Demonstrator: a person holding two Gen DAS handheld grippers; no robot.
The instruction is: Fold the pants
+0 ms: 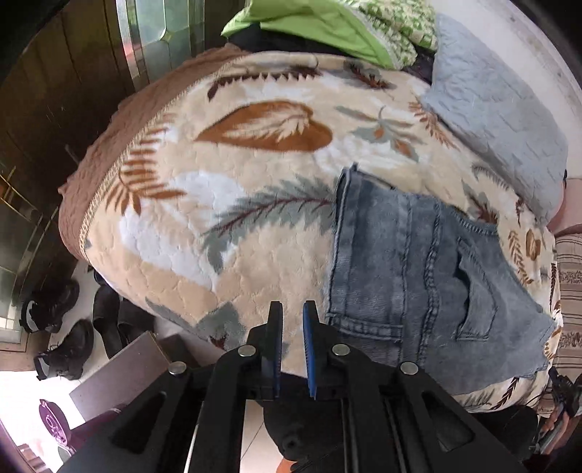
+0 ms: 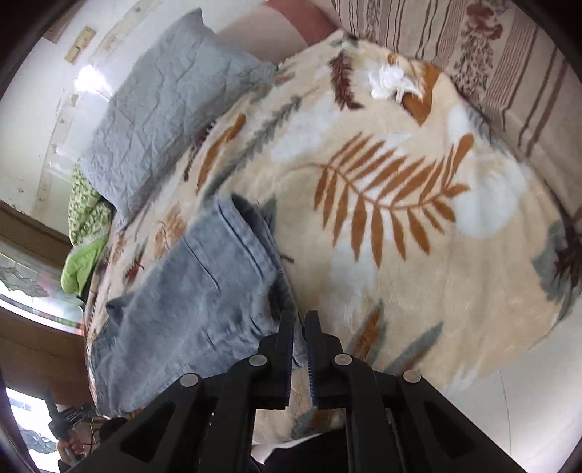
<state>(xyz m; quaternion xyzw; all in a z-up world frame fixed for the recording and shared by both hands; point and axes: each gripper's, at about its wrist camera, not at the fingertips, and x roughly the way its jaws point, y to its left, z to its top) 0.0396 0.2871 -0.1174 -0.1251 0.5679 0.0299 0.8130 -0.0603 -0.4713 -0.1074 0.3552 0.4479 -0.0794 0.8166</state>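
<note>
The blue denim pants [image 1: 418, 276] lie folded into a compact stack on the leaf-patterned blanket [image 1: 236, 152], waistband and back pocket on top. My left gripper [image 1: 293, 309] hovers over the blanket just left of the pants, jaws a narrow gap apart, holding nothing. In the right wrist view the pants [image 2: 189, 291] lie left of centre on the blanket [image 2: 400, 254]. My right gripper [image 2: 300, 316] is at the pants' near right edge, jaws nearly closed, with denim seen between the fingers.
A grey-blue pillow [image 1: 498, 123] and green bedding [image 1: 327, 25] lie at the head of the bed. A striped sheet [image 2: 509, 65] borders the blanket, with a white crumpled scrap [image 2: 391, 82] on it. Black shoes [image 1: 65, 327] sit on the floor beside the bed.
</note>
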